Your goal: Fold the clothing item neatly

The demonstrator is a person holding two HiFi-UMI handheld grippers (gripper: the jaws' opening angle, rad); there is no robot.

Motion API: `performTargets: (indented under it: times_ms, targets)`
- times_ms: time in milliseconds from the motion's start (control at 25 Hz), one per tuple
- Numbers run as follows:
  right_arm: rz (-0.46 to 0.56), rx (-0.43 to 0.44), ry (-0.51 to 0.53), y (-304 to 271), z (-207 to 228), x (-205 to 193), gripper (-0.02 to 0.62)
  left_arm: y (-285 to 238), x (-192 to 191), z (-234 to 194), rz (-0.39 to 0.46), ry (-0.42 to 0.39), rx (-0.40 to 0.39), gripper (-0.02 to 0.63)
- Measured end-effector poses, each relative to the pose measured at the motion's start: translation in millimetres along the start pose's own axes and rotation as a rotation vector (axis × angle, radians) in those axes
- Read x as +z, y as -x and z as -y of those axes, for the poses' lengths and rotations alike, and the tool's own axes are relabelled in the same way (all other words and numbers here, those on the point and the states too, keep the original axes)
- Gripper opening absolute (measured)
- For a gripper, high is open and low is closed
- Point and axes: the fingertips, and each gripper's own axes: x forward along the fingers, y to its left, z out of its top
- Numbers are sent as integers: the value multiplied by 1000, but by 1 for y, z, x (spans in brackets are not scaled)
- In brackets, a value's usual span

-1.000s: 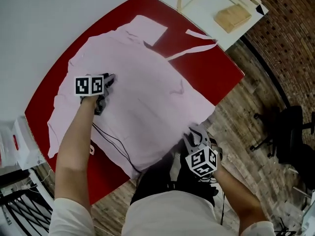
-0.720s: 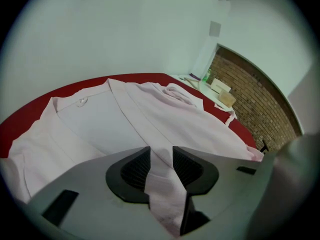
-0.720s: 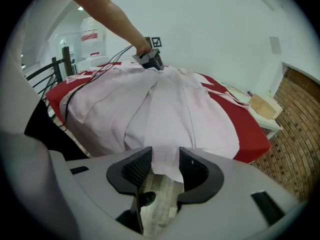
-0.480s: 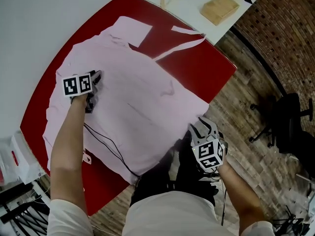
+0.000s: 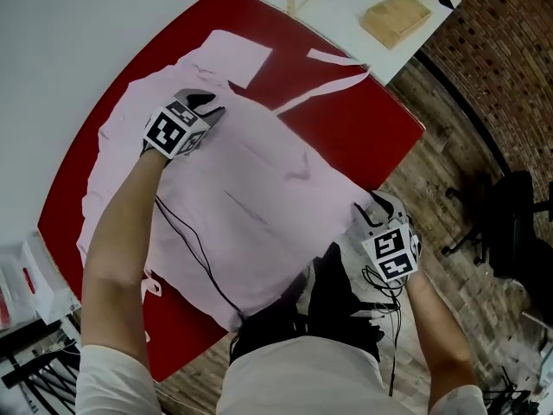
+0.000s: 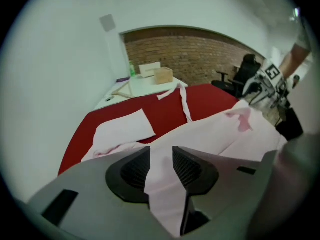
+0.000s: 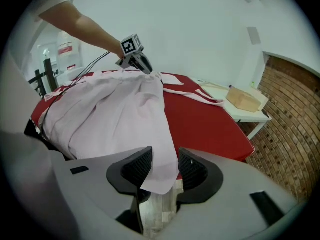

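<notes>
The light pink cloth shirt point(image 5: 259, 206) lies spread over the red table top point(image 5: 363, 128). The left gripper point(image 5: 210, 105) pinches a fold of it up near the collar. The right gripper point(image 5: 378, 204) has just been opening its jaws, and the shirt's corner hangs loose between them.

The left hand-held gripper point(image 5: 210, 108) and right hand-held gripper point(image 5: 373, 207) have grey moulded bodies with rectangular recesses and black ribbed jaw pads point(image 6: 135, 171). Each carries a cube with black-and-white square markers point(image 5: 177, 129). Thin black cables point(image 5: 192, 251) trail from both. The person wears a white short-sleeved top point(image 5: 294, 379) and dark trousers point(image 5: 341, 296).
</notes>
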Motion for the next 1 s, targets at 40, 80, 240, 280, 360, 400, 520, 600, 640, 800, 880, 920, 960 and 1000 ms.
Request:
performTargets:
  times_ms: [40,80,240,280,360,400,520,600,640,800,880,920,960,1000]
  targets:
    - [-1,26,-12,-2,1,-3,150,-9,5,3,-27,-63,-19,118]
    - [1,53,-25,-4,1,-6,150,-18,8,6,-56,-123,-38,118]
    - [20,143,-93,-9,-2,-8,150,-48,7,16,-212,-370,-123,118]
    - [22,169,-113,-9,-4,-8,148,-53,5,17,-254,-419,-139,118]
    - [26,227,-151,-8,-5,-8,126,-59,2,19,-307,-469,-165,118]
    - [30,257,-172,-7,-6,-8,110,-62,1,21,-319,-473,-179,114]
    - [54,333,-239,-3,-3,-6,69,-66,6,21,-299,-425,-186,27]
    - [74,352,-268,1,2,-4,51,-66,17,14,-247,-342,-159,18]
    - [82,354,-276,2,3,-3,48,-65,22,10,-226,-304,-142,17]
    - [99,348,-271,3,8,1,43,-68,40,0,-176,-302,-76,17]
    - [104,334,-268,2,12,3,42,-71,47,-4,-172,-310,-50,17]
    - [106,327,-270,2,14,3,41,-73,49,-6,-170,-309,-39,17]
    - [108,320,-274,2,17,4,41,-75,51,-7,-168,-306,-31,17]
    - [110,313,-279,1,19,4,41,-77,53,-9,-168,-305,-25,17]
